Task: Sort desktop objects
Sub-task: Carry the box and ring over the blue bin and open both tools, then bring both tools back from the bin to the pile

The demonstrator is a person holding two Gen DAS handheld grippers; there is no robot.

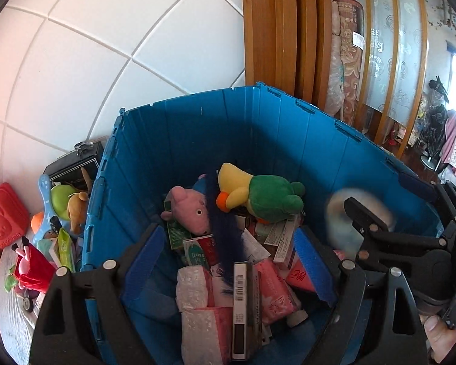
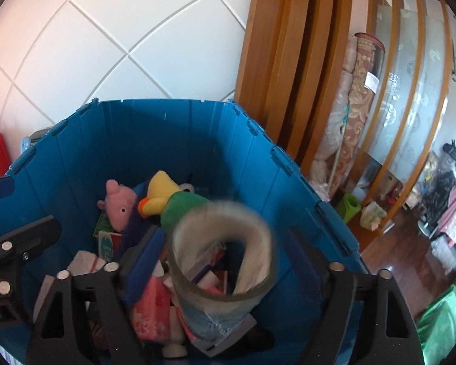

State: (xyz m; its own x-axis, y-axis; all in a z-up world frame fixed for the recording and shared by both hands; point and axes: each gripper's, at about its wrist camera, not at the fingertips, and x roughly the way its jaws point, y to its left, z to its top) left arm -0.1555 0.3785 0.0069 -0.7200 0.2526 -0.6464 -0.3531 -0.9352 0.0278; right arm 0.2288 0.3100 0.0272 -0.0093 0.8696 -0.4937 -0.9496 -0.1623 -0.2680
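Note:
A blue plastic crate (image 1: 288, 127) (image 2: 173, 140) holds a pink pig plush (image 1: 189, 210) (image 2: 118, 203), a yellow and green duck plush (image 1: 258, 194) (image 2: 167, 200), pink tissue packs (image 1: 273, 289) and small boxes. My left gripper (image 1: 228, 261) is open and empty over the crate. My right gripper (image 2: 228, 258) is open over the crate; a roll of clear tape (image 2: 225, 252), blurred by motion, lies between its fingers without touching either. The roll also shows blurred in the left wrist view (image 1: 343, 213), beside the right gripper's finger (image 1: 364, 216).
On the table left of the crate lie a red case (image 1: 3, 216), a red-dressed pig doll (image 1: 30, 267), a green toy (image 1: 62, 197), a blue paddle (image 1: 44, 210) and a black box (image 1: 76, 161). White tiled wall behind. Wooden door frame (image 2: 276, 60) and a rolled carpet (image 2: 352, 115) stand right.

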